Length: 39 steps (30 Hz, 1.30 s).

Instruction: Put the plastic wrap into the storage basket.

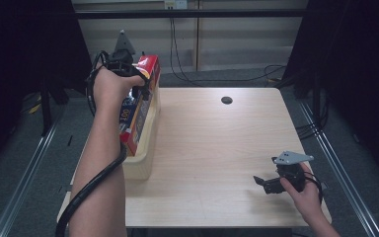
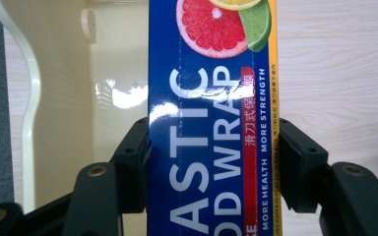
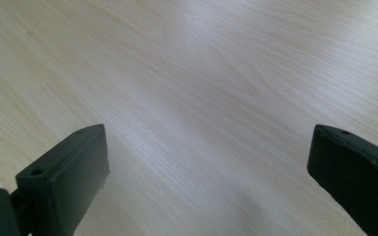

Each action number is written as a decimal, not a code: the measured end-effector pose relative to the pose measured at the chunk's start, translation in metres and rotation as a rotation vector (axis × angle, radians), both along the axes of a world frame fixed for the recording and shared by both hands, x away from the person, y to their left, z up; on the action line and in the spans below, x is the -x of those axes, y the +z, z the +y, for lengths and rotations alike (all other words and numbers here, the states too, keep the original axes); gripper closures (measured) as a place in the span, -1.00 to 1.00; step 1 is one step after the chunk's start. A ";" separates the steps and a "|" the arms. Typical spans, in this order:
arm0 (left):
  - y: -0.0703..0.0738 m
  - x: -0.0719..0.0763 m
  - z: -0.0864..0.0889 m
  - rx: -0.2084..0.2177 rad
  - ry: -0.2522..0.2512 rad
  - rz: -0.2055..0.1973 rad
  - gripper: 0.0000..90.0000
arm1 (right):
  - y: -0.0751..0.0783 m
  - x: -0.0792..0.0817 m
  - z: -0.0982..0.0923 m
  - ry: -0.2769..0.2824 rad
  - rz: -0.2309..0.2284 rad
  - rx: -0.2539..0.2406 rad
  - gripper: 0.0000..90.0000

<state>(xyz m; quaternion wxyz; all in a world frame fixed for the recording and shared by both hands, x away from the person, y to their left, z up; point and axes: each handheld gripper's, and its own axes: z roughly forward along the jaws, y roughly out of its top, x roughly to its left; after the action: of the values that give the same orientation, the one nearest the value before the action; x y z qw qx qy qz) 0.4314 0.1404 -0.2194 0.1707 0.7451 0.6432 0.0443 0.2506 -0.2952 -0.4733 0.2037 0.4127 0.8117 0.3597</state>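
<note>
Your left hand-held gripper (image 1: 137, 85) pinched the plastic wrap box (image 1: 139, 101) across its width, one black pad on each long edge, as the left gripper view recorded (image 2: 211, 162). The box (image 2: 211, 123), blue with a citrus picture and white lettering, stood tilted at the counter's (image 1: 217, 148) left edge, its lower end inside the cream plastic bin (image 1: 145, 148) and its upper end raised above the rim. In the left gripper view the bin's glossy inner wall (image 2: 69, 98) lay just beside the box. Your right hand-held gripper (image 1: 262, 183) rested near the counter's right front corner, well apart from the box, its jaws spread wide over bare wood (image 3: 202, 98) with nothing between them.
</note>
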 end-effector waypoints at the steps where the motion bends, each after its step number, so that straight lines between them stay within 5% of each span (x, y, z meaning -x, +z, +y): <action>1: 0.000 0.000 0.000 0.000 0.007 -0.001 -0.08 | 0.000 0.000 0.000 0.004 0.000 -0.002 -0.96; 17: -0.003 0.006 0.020 -0.009 0.048 0.005 -0.09 | 0.001 0.000 -0.001 -0.001 0.000 -0.007 -0.96; 39: -0.026 0.007 0.038 -0.016 0.089 0.035 -0.09 | 0.001 0.000 0.001 0.009 -0.013 -0.006 -0.96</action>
<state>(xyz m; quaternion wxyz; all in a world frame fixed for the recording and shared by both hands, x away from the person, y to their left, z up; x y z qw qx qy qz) 0.4246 0.1782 -0.2455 0.1512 0.7179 0.6781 0.0439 0.2507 -0.2941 -0.4726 0.2061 0.4073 0.8111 0.3656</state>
